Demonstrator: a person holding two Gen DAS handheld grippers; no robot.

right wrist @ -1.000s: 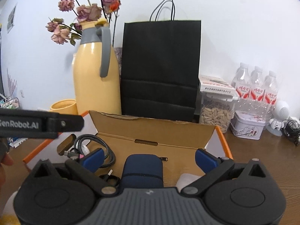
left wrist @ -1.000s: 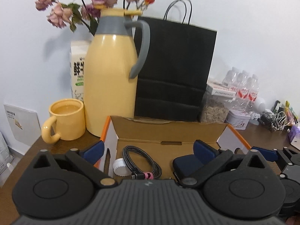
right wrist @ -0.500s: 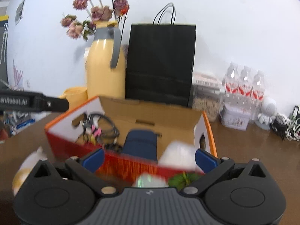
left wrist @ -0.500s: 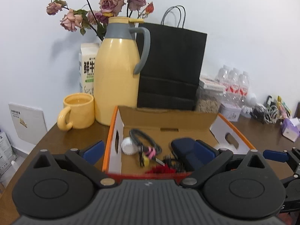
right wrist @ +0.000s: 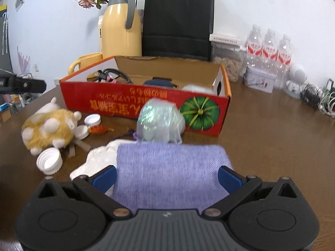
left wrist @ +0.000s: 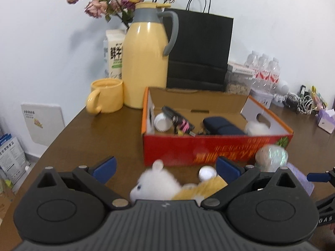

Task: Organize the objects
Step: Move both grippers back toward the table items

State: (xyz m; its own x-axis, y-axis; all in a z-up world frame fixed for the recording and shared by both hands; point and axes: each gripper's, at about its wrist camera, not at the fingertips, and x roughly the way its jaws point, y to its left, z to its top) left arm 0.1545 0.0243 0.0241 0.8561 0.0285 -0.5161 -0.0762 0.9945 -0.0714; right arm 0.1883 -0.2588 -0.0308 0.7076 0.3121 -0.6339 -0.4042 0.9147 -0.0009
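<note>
Box: a red-sided open cardboard box with orange rims (right wrist: 146,104) stands mid-table, already holding a coiled black cable (left wrist: 178,118), a navy zip case (left wrist: 222,126), a white ribbed cap (left wrist: 162,122) and something white and fluffy.
Loose items: in front of the box lie a yellow-and-white plush toy (right wrist: 49,129), a folded lilac knitted cloth (right wrist: 169,171), an iridescent film-wrapped ball (right wrist: 160,123), white crumpled fabric (right wrist: 100,159) and several white bottle caps (right wrist: 49,161).
Right gripper (right wrist: 167,179): blue-padded fingers spread wide and empty, straddling the cloth's near edge; the cloth's long side runs across the gap.
Left gripper (left wrist: 165,168): fingers equally wide, nothing held, the plush toy lying just ahead between them.
Key relation: each tool looks nearest to its own item, cloth to the right, toy to the left; the box sits straight beyond both.
Hard to read: motion blur softens the toy and the ball; the cloth's near end is hidden under the right tool, so actual contact cannot be judged.
Backdrop: yellow thermos jug (left wrist: 146,58), yellow mug (left wrist: 105,98), black paper bag (left wrist: 199,50), on the brown wooden table (right wrist: 272,138).
</note>
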